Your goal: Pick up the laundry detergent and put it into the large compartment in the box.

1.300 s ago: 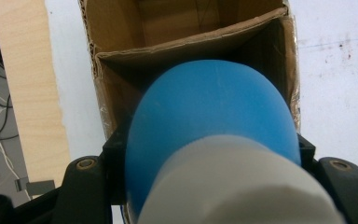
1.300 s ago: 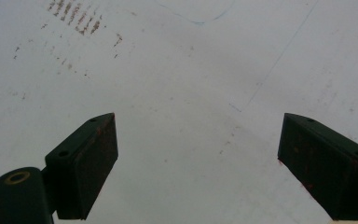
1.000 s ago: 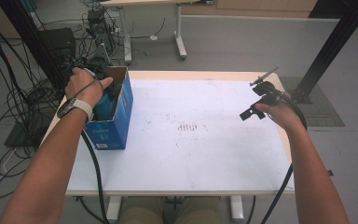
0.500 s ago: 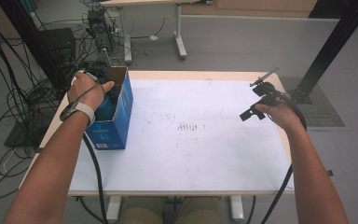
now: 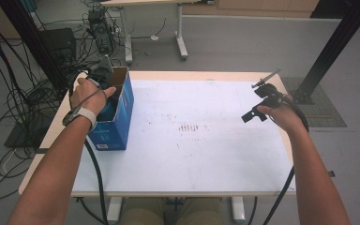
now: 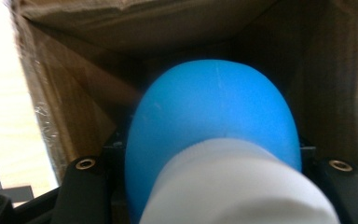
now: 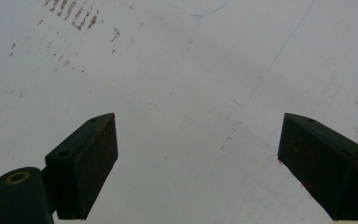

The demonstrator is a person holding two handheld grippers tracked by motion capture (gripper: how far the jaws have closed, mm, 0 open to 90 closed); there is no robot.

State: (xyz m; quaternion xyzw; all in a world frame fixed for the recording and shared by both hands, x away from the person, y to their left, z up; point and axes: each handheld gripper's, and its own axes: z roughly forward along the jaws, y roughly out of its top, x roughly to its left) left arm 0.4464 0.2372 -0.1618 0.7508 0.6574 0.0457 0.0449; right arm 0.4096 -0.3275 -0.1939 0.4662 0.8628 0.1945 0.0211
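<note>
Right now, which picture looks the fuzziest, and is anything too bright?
Left gripper view: the blue and white object between the jaws is blurred, too close to focus, and the strip at the left edge is washed out. Right gripper view: the jaws look sharp. High view: evenly lit, the box clear.

Your blue box (image 5: pixel 115 119) stands upright and open-topped at the bench's left edge. Inside it sits a round blue ball (image 6: pixel 214 116) with a white part, between the jaws of your left tool (image 6: pixel 212 163).
</note>
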